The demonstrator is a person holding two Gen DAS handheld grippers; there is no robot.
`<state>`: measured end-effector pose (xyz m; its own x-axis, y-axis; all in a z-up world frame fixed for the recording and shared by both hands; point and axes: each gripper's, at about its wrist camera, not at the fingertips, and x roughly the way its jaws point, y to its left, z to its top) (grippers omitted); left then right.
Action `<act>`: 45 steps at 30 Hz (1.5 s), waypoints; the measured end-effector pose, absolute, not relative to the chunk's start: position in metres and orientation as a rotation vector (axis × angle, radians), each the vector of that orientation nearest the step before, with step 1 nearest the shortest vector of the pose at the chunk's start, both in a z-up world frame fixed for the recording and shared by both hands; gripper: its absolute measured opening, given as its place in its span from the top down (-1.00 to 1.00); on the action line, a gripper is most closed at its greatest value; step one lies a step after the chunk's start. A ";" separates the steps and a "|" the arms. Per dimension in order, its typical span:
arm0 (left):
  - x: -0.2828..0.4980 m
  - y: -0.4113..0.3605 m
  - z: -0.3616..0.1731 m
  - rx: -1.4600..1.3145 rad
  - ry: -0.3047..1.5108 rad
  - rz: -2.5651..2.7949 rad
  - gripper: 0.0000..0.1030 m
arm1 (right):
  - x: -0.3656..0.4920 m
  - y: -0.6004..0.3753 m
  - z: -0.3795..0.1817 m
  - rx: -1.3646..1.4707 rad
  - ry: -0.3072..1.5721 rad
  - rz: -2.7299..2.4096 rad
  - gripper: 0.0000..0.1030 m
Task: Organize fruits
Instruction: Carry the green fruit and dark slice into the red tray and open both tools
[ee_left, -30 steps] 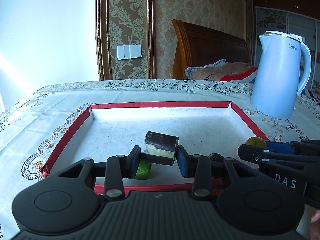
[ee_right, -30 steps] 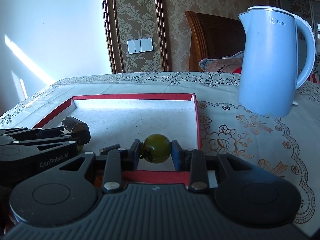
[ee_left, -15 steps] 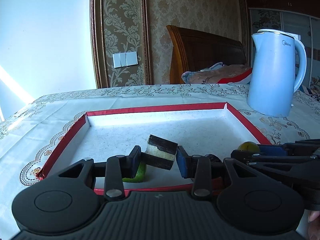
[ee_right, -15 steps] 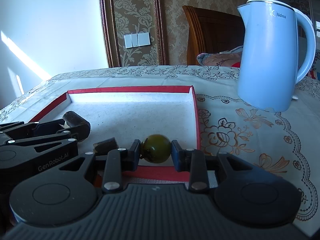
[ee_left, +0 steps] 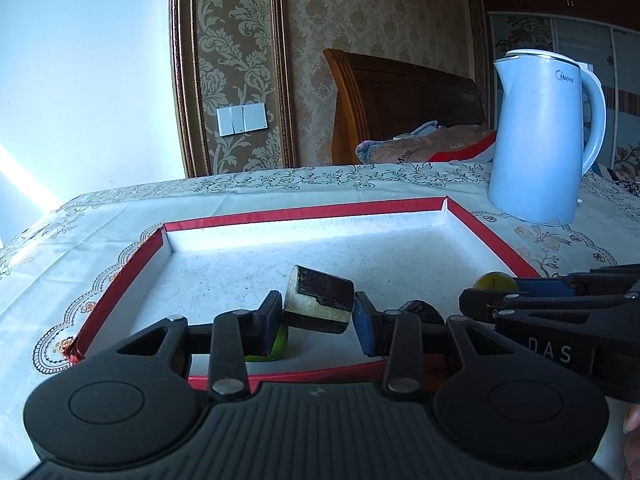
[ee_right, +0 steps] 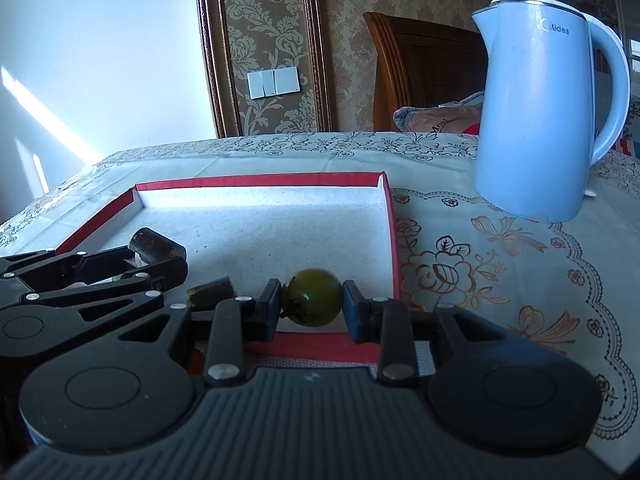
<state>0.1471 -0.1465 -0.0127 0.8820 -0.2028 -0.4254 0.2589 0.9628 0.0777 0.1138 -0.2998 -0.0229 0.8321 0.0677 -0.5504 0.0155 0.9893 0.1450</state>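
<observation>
My left gripper is shut on a dark-skinned cut piece with a pale face, held over the near edge of the red-rimmed tray. A green piece lies in the tray below it, and a small dark piece lies to the right. My right gripper is shut on a round green fruit above the tray's near right corner. That fruit also shows in the left wrist view. The left gripper with its piece shows at left in the right wrist view, beside the small dark piece.
A light blue electric kettle stands on the embroidered tablecloth to the right of the tray. A wooden headboard and bedding lie behind the table. The tray's floor is white.
Both grippers have risen and tilted a little while keeping their hold. The tray and kettle appear slightly lower and farther in both views.
</observation>
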 end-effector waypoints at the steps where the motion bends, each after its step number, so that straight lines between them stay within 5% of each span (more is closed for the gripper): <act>1: 0.147 -0.147 -0.013 0.137 0.427 -0.238 0.27 | 0.114 -0.300 -0.023 0.147 0.588 0.029 0.40; 26: 0.146 -0.142 -0.013 0.128 0.419 -0.234 0.21 | 0.111 -0.295 -0.027 0.185 0.567 0.087 0.39; 30: 0.145 -0.142 -0.012 0.127 0.413 -0.222 0.04 | 0.111 -0.296 -0.027 0.190 0.562 0.077 0.39; 36: 0.147 -0.136 -0.012 0.106 0.418 -0.163 -0.49 | 0.110 -0.298 -0.027 0.194 0.557 0.062 0.38; 45: 0.146 -0.134 -0.012 0.104 0.416 -0.173 -0.50 | 0.108 -0.299 -0.028 0.196 0.546 0.046 0.28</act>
